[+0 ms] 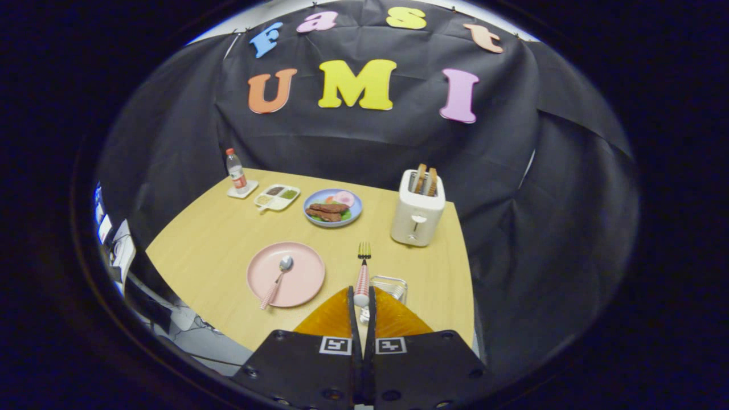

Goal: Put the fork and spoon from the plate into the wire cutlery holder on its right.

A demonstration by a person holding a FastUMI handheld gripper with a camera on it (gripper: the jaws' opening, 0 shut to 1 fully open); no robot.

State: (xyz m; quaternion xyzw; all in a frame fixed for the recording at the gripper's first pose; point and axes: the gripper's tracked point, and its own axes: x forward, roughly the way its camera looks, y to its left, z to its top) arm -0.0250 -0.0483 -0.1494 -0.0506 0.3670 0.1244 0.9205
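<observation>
The fork (363, 273) is clamped by its striped handle between the closed fingers of the gripper (361, 300), tines up, held above the table. The wire cutlery holder (390, 286) is seen just right of the fork. Left of the fork, the spoon (278, 280) is left lying on the pink plate (304, 279).

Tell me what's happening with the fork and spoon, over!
Tongs shut on fork, lifted, tines pointing ahead. Wire cutlery holder just right of the tongs. Spoon on pink plate. Nothing blocking the holder.
</observation>
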